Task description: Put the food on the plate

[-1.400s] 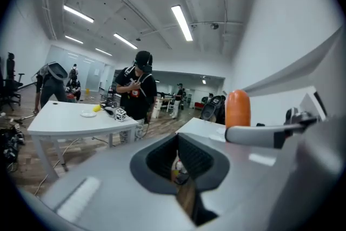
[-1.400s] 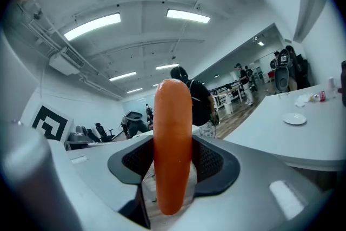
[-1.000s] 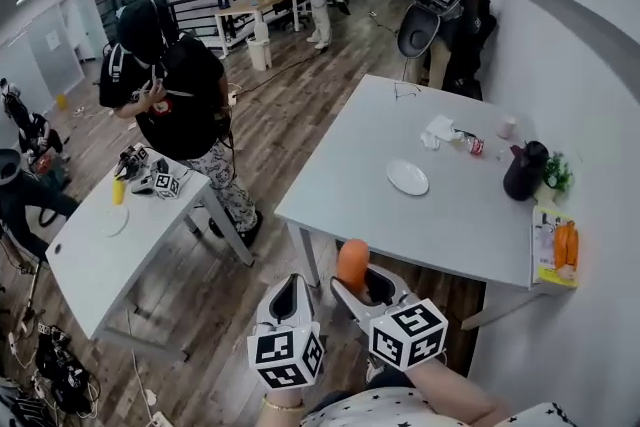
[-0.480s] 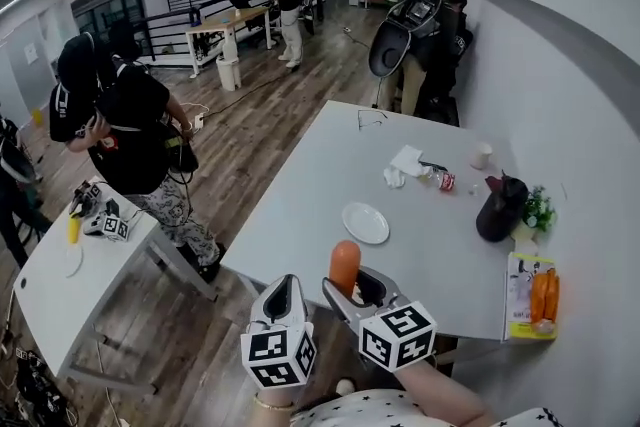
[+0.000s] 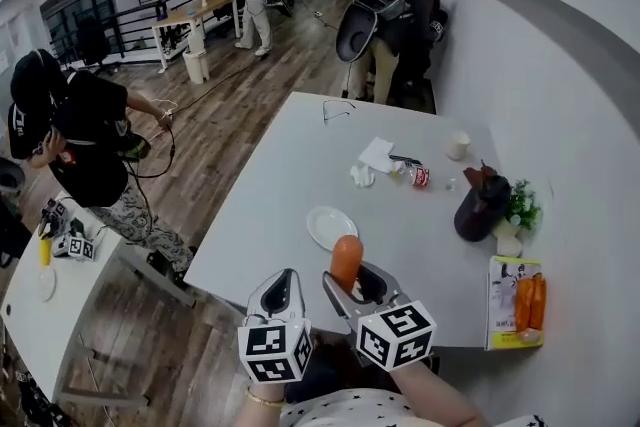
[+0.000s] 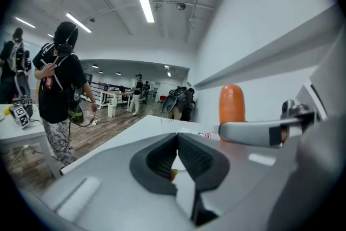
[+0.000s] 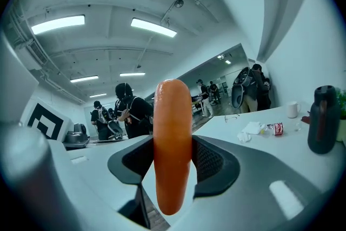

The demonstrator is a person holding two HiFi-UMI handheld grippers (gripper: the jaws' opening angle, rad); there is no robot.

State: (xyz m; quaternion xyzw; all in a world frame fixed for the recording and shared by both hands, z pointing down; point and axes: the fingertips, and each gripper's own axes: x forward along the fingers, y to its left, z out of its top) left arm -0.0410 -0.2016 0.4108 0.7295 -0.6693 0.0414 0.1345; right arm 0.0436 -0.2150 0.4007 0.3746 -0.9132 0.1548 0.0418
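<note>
An orange sausage [image 7: 173, 138] stands upright, clamped mid-length between the right gripper's [image 7: 172, 162] 2 wide-set jaws. A white plate [image 5: 331, 227] lies just beyond them on the grey table [image 5: 290, 185]. Beside it, the left gripper's [image 6: 177, 155] jaws meet, empty.

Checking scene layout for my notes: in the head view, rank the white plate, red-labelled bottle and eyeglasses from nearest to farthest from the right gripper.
1. White plate, just ahead of the right gripper and its sausage.
2. Red-labelled bottle, mid-table, right.
3. Eyeglasses, far edge.

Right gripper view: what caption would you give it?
Right gripper holding an orange sausage upright between its jaws.
</note>
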